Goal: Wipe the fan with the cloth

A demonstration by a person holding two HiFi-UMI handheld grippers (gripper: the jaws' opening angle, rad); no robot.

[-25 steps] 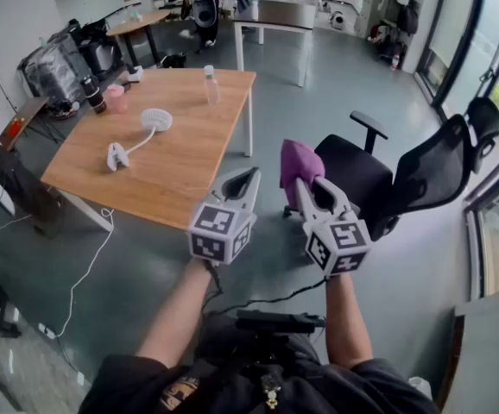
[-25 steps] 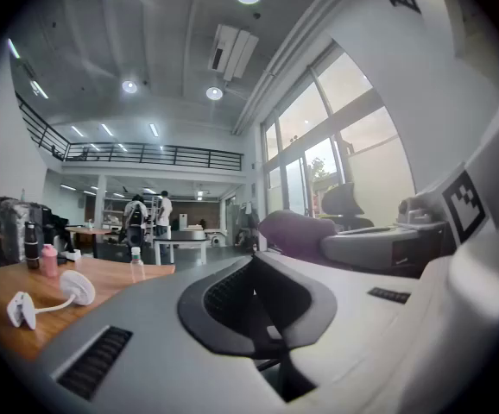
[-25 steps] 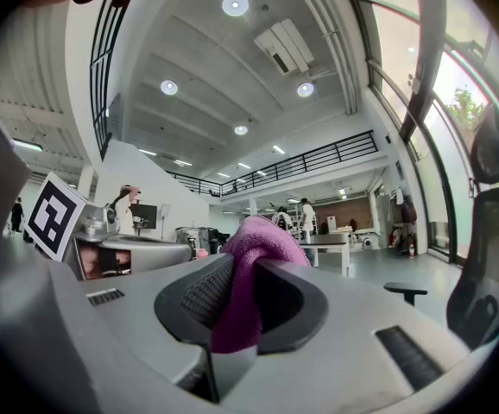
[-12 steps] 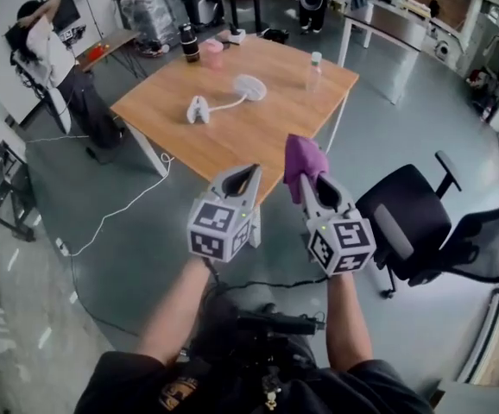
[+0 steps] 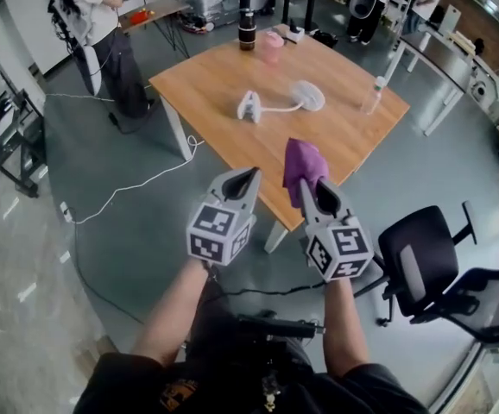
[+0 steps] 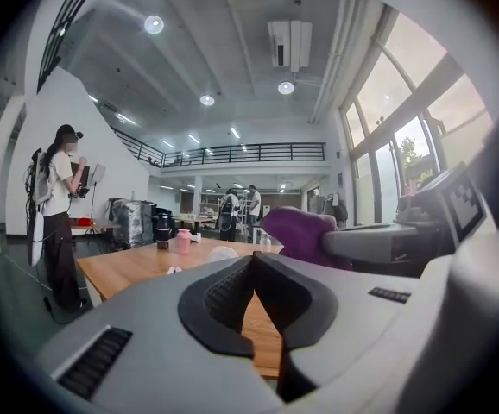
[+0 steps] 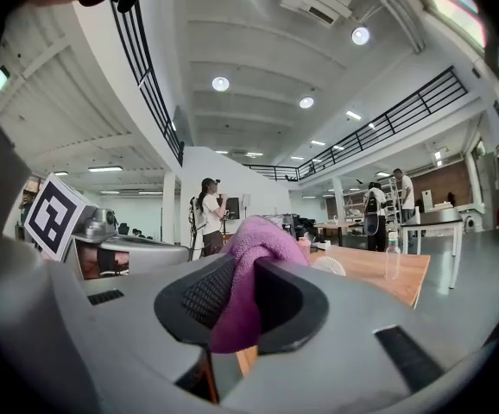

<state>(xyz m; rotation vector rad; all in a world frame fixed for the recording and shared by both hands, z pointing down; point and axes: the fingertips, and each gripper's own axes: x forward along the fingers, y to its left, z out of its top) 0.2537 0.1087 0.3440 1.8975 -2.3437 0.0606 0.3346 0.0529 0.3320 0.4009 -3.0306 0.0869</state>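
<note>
Since a second ago the view has swung round. The bench (image 5: 353, 136) was then off to the upper left; now it lies straight ahead of both grippers and looks nearer. The office chair (image 5: 422, 261), which stood just beyond the grippers, now sits off the bench's near right corner. A person (image 5: 103, 33) who was out of sight then now stands off the bench's left side.

The grip is unchanged. The right gripper (image 5: 308, 182) still has its jaws pinching the purple cloth (image 5: 301, 160), which bunches up above the tips in front of the bench's near edge. The left gripper (image 5: 251, 172) still has its jaws pressed together with nothing between them, short of that same edge.

The fan (image 5: 306, 96) lies on the middle of the bench, its white round head joined by a thin stem to a clip base nearer the bench's left side. It is well apart from both grippers.

The bench is a light wooden top on white legs. A clear bottle (image 5: 372, 96) stands near its right edge, and a pink cup (image 5: 271, 47) and a dark tumbler (image 5: 248, 31) stand at its far corner.

A white cable (image 5: 137, 188) trails across the grey floor (image 5: 129, 257) off the bench's left side. Beyond the bench are more tables and other people, in a tall hall with a railed upper gallery and round ceiling lights.
</note>
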